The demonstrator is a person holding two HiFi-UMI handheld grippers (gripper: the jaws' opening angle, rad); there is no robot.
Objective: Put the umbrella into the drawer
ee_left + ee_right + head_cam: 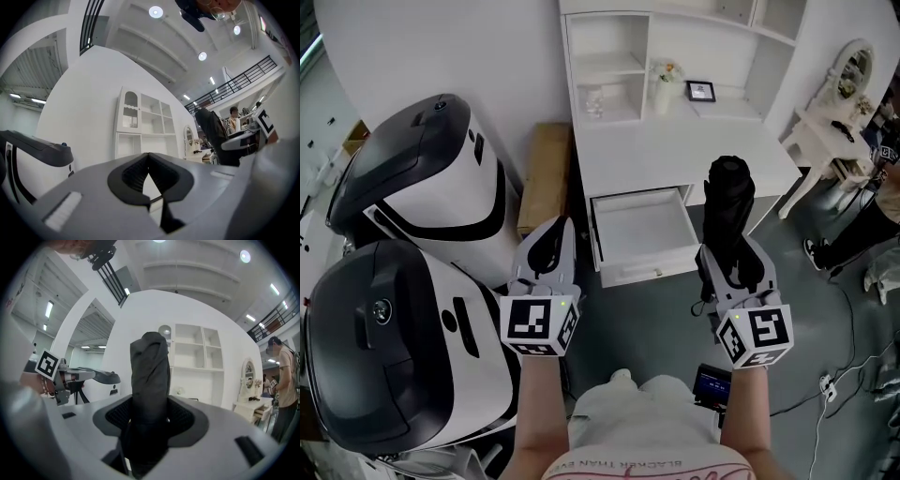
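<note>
A folded black umbrella (pixel 728 197) stands out forward from my right gripper (pixel 729 255), which is shut on its lower part; in the right gripper view the umbrella (pixel 150 376) fills the gap between the right gripper's (pixel 149 416) pads. The white desk (pixel 675 150) has its drawer (pixel 642 225) pulled open, and nothing lies in it. The umbrella's tip hangs just right of the drawer, over the desk's front right corner. My left gripper (pixel 553 242) hovers left of the drawer, shut with nothing held; its tips meet in the left gripper view (pixel 149 161).
Two large white and black machines (pixel 422 187) (pixel 384 347) crowd the left. A wooden board (pixel 546 173) leans between them and the desk. A vase (pixel 664 89) and a picture frame (pixel 701 91) stand at the desk's back. A white dressing table (pixel 830 141) and a person's shoe (pixel 818 253) are at right.
</note>
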